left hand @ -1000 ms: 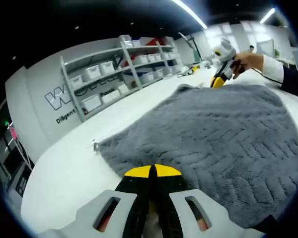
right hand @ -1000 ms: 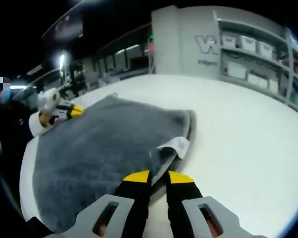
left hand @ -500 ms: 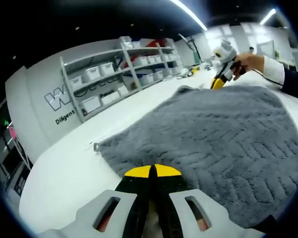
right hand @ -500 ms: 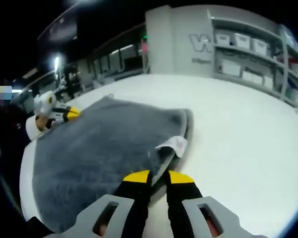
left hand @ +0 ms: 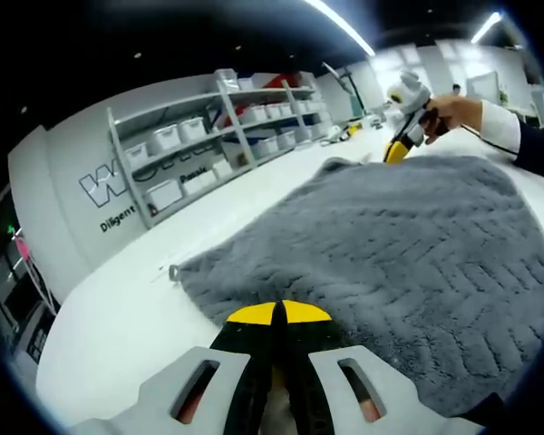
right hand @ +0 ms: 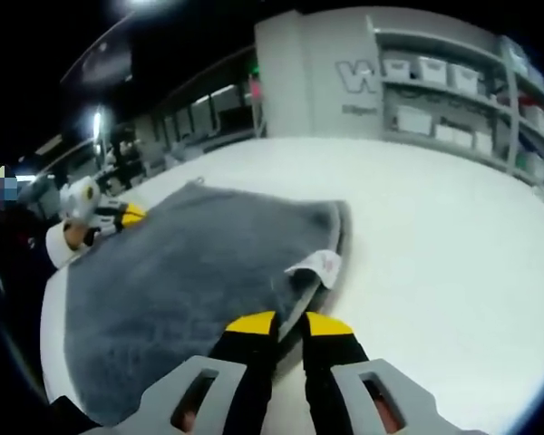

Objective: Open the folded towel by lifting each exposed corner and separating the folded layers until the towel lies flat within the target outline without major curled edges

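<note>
the grey towel [left hand: 408, 245] lies spread over the white worktop [left hand: 118, 308], its pile marked with a chevron pattern in the left gripper view. in the right gripper view the towel [right hand: 190, 272] shows a doubled edge on the side away from the left gripper, where a lower layer peeks out beside the upper one, and a small white label [right hand: 319, 265] sits curled up at the corner just beyond the right gripper's fingers.

the left gripper [left hand: 278, 313] has its yellow-tipped fingers pressed together with no gap between them, right at the near edge of the towel; whether a thin bit of cloth is pinched between them cannot be told. the same gripper appears across the towel in the right gripper view [right hand: 127, 215], held by a hand with a white cuff, at the towel's far corner.

the right gripper [right hand: 278, 323] has its fingers a little apart, and the towel's edge runs into the narrow gap between them, below the label; the cloth there is lifted slightly off the worktop. across the towel in the left gripper view it shows as a yellow tip [left hand: 397, 149] at the far edge, held by a hand [left hand: 449, 113] in a dark sleeve with a white cuff.

beyond the towel stand a shelf rack [left hand: 218, 127] of white bins [left hand: 163, 192] and a grey wall with white lettering [left hand: 104, 186].
</note>
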`<action>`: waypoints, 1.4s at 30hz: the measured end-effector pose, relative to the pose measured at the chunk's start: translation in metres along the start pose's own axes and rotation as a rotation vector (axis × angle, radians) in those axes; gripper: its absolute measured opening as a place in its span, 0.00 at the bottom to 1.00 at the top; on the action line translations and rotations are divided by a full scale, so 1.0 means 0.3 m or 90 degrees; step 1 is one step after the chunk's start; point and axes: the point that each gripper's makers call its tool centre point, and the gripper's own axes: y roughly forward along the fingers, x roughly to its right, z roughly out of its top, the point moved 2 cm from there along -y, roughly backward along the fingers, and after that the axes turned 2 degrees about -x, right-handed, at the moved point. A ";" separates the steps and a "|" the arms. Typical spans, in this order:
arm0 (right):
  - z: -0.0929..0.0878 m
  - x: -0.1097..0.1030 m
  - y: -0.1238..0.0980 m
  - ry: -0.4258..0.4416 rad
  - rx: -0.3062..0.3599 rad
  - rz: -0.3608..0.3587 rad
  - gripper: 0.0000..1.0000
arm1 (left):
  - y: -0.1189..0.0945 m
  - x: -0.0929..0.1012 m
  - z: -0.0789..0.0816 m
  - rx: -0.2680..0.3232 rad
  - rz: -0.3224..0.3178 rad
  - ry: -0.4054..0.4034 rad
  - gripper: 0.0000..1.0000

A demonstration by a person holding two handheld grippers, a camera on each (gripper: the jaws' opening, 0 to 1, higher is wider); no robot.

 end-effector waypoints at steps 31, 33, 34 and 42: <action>0.063 -0.038 -0.019 0.104 0.105 0.079 0.00 | -0.029 -0.011 0.040 0.076 -0.088 -0.149 0.15; 0.082 -0.037 -0.027 0.115 0.129 0.085 0.00 | -0.034 -0.005 0.059 0.103 -0.112 -0.169 0.22; 0.076 -0.049 -0.031 0.120 0.130 0.087 0.00 | -0.038 0.000 0.067 0.113 -0.124 -0.177 0.24; 0.084 -0.032 -0.044 0.148 0.140 0.099 0.00 | -0.051 0.002 0.093 0.142 -0.148 -0.224 0.29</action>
